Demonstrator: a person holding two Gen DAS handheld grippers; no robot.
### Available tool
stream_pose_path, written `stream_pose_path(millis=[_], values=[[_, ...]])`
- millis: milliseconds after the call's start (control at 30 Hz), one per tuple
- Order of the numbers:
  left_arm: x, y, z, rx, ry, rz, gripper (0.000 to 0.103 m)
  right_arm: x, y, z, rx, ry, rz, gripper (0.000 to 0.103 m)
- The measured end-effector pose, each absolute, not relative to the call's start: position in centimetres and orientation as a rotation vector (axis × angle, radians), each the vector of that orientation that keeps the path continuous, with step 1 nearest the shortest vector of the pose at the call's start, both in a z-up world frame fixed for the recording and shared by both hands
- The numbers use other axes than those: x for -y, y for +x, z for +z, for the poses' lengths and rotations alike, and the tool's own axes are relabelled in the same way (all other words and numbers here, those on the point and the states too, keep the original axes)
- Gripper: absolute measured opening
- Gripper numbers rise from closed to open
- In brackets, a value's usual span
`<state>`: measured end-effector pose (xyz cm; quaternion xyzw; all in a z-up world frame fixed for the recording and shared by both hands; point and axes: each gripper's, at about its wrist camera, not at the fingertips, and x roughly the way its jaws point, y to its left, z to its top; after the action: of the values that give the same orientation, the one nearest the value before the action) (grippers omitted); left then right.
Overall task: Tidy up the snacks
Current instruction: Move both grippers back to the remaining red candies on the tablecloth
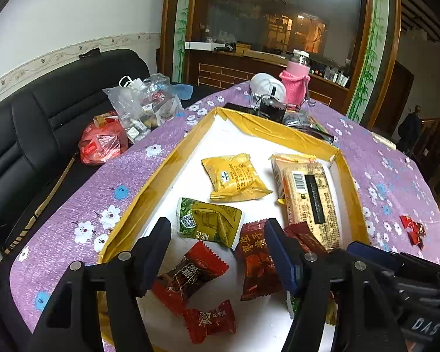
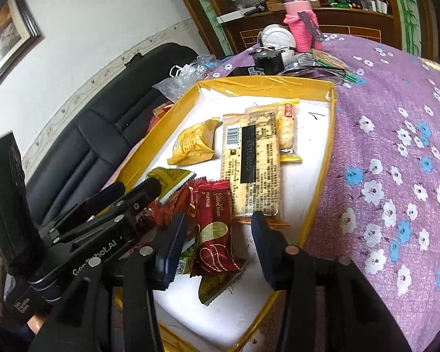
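Note:
A yellow-rimmed tray with a white floor holds the snacks: a yellow packet, a green packet, a long cracker pack, dark red wrappers and red candies. My left gripper is open and empty above the near snacks. My right gripper is open over the tray, its fingers either side of a dark red wafer packet without gripping it. The cracker pack lies just beyond. The left gripper's body shows at left in the right wrist view.
A red candy lies on the purple flowered tablecloth right of the tray. A pink bottle, a white helmet-like object and black items stand behind it. Plastic bags lie on a black sofa at left.

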<state>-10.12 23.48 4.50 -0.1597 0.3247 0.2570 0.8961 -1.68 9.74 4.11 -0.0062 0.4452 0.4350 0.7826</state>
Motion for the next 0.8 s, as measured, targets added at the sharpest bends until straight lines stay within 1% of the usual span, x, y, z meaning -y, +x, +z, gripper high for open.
stream_pose_path(millis=[433, 800], values=[[-20.9, -9.9, 6.1, -0.663, -0.289, 0.507, 0.072, -3.8, -2.0, 8.6, -0.872, 0.043, 0.884, 0.045], [-16.0, -8.6, 7.7, -0.664, -0.185, 0.454, 0.073, 3.7, 0.9, 9.8, -0.827, 0.127, 0.790, 0.045]])
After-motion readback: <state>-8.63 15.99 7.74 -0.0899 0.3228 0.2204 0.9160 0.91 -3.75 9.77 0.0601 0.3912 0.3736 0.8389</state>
